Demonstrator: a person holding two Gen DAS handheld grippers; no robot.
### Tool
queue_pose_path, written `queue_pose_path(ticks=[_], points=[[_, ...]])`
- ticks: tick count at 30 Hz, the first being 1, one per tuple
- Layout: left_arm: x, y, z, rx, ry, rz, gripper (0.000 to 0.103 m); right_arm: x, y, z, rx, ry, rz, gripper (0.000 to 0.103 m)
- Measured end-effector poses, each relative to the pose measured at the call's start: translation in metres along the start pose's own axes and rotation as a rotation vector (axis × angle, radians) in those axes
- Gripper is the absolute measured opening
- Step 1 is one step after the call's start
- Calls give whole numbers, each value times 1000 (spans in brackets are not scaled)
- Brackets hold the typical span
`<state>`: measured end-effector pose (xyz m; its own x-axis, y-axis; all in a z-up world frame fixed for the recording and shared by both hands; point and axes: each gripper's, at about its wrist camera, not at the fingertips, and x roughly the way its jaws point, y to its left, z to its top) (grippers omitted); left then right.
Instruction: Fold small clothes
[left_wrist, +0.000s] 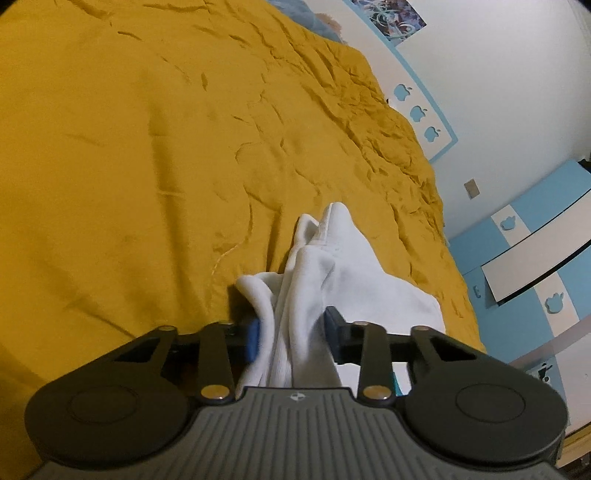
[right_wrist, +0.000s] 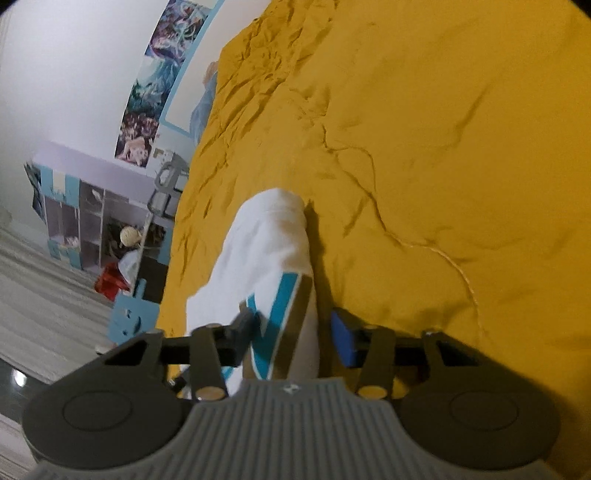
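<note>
From where I sit, both grippers are down on the yellow bedspread (left_wrist: 147, 166) with a small white garment (left_wrist: 332, 266) running forward out of each of them. My left gripper (left_wrist: 291, 336) has narrowed onto a bunched, ropey edge of the white cloth: the blue pads sit against the fabric on both sides, so I read it as gripped. My right gripper (right_wrist: 295, 332) has a part of the garment with teal stripes (right_wrist: 277, 314) between its fingers; the left finger touches it, but a thin gap shows beside the blue right pad (right_wrist: 343, 341), and I cannot tell whether that side bites. In both views the cloth's long axis lies straight ahead, away from the fingers, ending in a rounded folded tip further up the bed. I judge these are two ends of one garment, though neither camera shows the other gripper, so which hand is nearer its middle I cannot say. The part of the cloth below each gripper body is cut off, and the right view is slightly blurred. The next fold depends on carrying these held edges forward along that axis.
</note>
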<state>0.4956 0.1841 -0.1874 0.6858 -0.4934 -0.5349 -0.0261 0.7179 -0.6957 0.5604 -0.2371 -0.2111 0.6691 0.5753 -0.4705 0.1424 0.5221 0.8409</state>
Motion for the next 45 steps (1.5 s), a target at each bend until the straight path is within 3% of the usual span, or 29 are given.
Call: queue_pose_path(ticks=[4, 6, 14, 22, 26, 33, 45], points=[[-9, -4, -2, 21, -18, 15, 28, 10, 0, 2, 5, -1, 3, 14], [-14, -13, -1, 43, -27, 43, 24, 8, 6, 2, -17, -12, 3, 11], [-69, -81, -13, 214, -153, 105, 21, -28, 71, -4, -206, -86, 13, 9], [-154, -141, -38, 289, -285, 94, 20, -104, 140, -32, -337, -177, 93, 8], [-191, -165, -58, 297, -320, 53, 20, -157, 161, -54, -396, -228, 132, 9], [-240, -215, -96, 365, -323, 32, 20, -251, 183, -89, -478, -299, 143, 8], [-272, -251, -153, 480, -251, 25, 20, -375, 157, -143, -484, -353, 134, 8]])
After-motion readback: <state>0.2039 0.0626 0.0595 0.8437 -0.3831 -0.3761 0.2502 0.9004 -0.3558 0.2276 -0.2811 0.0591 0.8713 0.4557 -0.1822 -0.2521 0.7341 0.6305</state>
